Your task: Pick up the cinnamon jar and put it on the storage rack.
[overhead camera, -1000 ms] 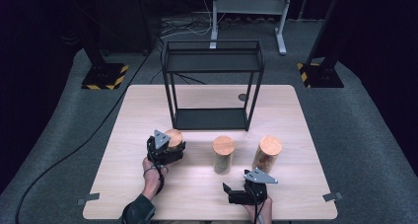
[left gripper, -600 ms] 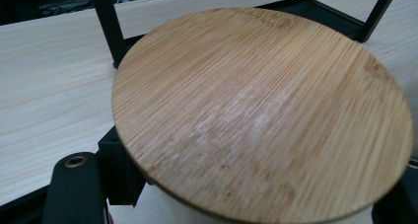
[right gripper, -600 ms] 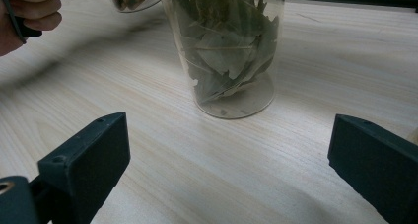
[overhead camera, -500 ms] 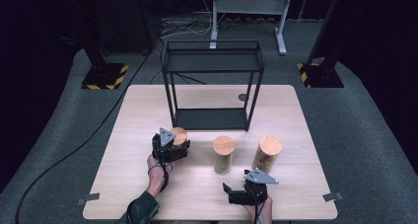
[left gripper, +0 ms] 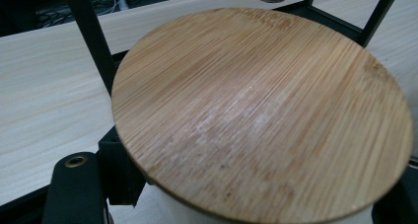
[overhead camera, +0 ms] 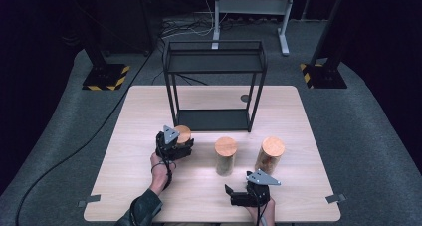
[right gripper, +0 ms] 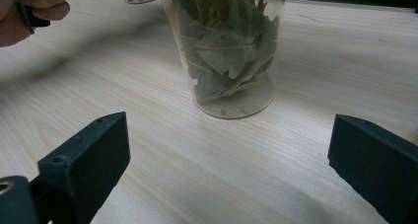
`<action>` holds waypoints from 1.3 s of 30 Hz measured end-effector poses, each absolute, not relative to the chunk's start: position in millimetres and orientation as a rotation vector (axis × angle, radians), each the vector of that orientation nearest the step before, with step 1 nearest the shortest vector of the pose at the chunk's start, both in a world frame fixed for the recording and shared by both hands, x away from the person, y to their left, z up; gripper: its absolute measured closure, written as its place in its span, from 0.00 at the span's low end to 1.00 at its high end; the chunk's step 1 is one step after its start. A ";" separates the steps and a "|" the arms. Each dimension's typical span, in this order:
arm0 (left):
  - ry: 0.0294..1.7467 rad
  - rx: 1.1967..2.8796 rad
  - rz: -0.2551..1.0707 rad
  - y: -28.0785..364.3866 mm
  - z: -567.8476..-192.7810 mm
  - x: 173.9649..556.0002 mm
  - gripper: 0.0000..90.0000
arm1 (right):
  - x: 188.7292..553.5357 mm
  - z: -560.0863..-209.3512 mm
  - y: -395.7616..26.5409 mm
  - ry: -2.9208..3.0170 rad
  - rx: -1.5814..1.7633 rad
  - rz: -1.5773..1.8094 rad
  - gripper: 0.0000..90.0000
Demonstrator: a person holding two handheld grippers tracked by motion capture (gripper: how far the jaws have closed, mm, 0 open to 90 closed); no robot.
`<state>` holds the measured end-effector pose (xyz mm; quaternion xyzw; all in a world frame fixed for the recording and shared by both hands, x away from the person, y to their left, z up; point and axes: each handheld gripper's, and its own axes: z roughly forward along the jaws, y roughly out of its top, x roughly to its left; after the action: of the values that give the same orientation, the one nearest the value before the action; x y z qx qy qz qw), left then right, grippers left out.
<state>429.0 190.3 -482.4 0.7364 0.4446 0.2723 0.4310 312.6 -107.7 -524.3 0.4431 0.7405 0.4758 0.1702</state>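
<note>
Left gripper [overhead camera: 175, 145] has its jaws pinching the bamboo-lidded jar [left gripper: 261, 115] just in front of the black wire rack [overhead camera: 214, 81]; smooth clear wall, likely glass, so slippery and breakable; the grip belongs on the body below the lid; right gripper [overhead camera: 247, 195] rests on the surface [overhead camera: 298, 196], jaws spread, facing the leaf-filled jar [right gripper: 226, 46].

On the table [overhead camera: 149, 196] stand 3 bamboo-lidded jars [overhead camera: 225, 155] and 1 black wire rack [overhead camera: 214, 84].

The left tool [overhead camera: 175, 145] is clamped tight, while the right tool [overhead camera: 238, 196] rests with jaws spread.
</note>
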 end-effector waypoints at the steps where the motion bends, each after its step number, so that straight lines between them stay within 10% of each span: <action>1: 1.106 1.839 0.680 189.7 -482.1 429.6 0.28 | 312.6 -524.3 -107.7 2.104 1.259 1.352 0.02; 39: 1.091 1.860 0.675 179.2 -479.2 447.6 0.28 | 312.5 -524.3 -107.9 2.103 1.260 1.355 0.02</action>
<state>447.6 179.2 -479.2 0.7445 0.4366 0.2702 0.4267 312.5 -107.9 -524.3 0.4433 0.7399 0.4767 0.1697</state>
